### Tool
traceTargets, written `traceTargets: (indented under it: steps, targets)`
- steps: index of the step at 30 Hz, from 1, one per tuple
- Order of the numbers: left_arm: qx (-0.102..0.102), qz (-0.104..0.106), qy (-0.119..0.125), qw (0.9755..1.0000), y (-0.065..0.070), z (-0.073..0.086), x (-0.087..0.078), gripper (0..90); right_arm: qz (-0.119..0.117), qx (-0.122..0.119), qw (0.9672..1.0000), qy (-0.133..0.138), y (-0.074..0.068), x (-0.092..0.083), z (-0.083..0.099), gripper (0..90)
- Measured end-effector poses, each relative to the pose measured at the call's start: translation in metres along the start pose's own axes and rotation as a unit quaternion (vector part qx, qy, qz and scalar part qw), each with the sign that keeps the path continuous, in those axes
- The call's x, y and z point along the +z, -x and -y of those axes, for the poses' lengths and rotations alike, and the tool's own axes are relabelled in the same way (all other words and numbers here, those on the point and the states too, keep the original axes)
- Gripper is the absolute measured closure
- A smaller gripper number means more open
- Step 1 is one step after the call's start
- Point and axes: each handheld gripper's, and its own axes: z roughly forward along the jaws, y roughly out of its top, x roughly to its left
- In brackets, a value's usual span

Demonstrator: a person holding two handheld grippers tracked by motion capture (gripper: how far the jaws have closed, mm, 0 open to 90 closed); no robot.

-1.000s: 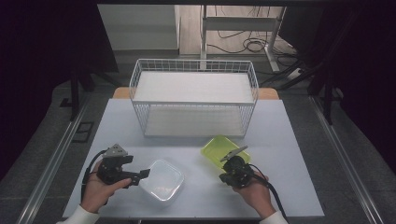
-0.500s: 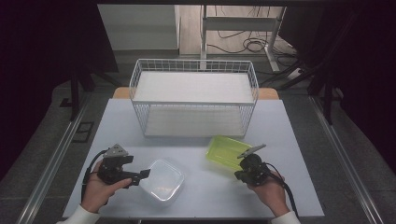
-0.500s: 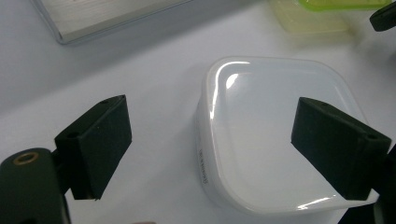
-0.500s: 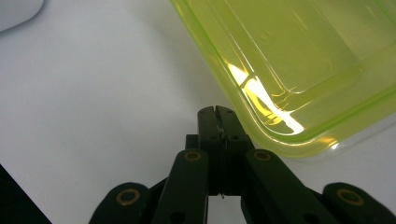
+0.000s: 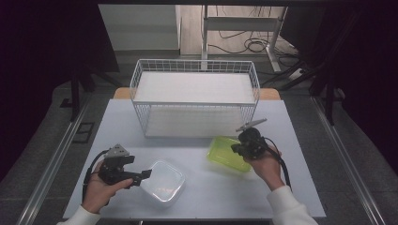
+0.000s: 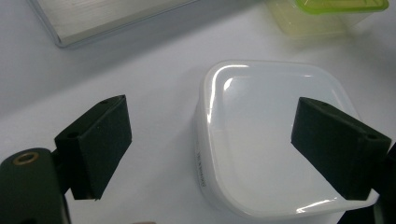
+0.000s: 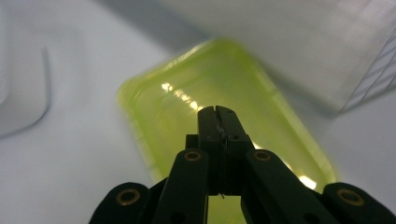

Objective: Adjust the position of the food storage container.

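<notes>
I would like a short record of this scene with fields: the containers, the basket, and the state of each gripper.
surface: white table
basket: white wire basket, at the far side of the table
green container: yellow-green container, in front of the basket, its near edge gripped
clear container: clear lidded container, flat on the table, untouched
right gripper: fingers shut on the edge of the green container
left gripper: fingers open, one on each side of the clear container, no contact
</notes>
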Motion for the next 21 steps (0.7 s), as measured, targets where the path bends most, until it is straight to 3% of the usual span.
traceTargets:
  steps: [1, 2, 4, 6, 12, 18, 21]
  targets:
    - [0.0, 0.0, 0.0, 1.0, 0.0, 0.0, 0.0, 12.4, 0.0, 0.0, 1.0, 0.0, 0.0, 0.0, 0.0, 89.5]
    - [-0.002, 0.0, 0.001, 1.0, -0.001, 0.0, -0.001, 12.5, 0.007, -0.004, 0.9999, 0.011, 0.007, 0.012, -0.013, 89.5]
    - [-0.002, 0.0, 0.002, 1.0, -0.003, 0.001, -0.002, 12.4, 0.015, -0.012, 0.9998, 0.011, 0.011, 0.024, -0.022, 89.5]
    - [-0.002, 0.0, 0.003, 1.0, -0.004, 0.001, -0.003, 12.4, 0.022, -0.022, 0.9995, 0.008, 0.012, 0.035, -0.028, 89.5]
    - [-0.003, 0.0, 0.005, 1.0, -0.005, 0.001, -0.003, 12.5, 0.039, -0.021, 0.999, -0.004, 0.015, 0.064, -0.036, 89.5]
    - [0.0, 0.001, 0.001, 1.0, -0.005, 0.001, -0.002, 12.5, 0.03, -0.026, 0.9992, -0.008, 0.012, 0.071, -0.039, 89.5]
    - [-0.002, 0.0, 0.002, 1.0, -0.004, 0.001, -0.001, 12.5, 0.039, -0.043, 0.9982, -0.012, 0.008, 0.071, -0.04, 89.6]
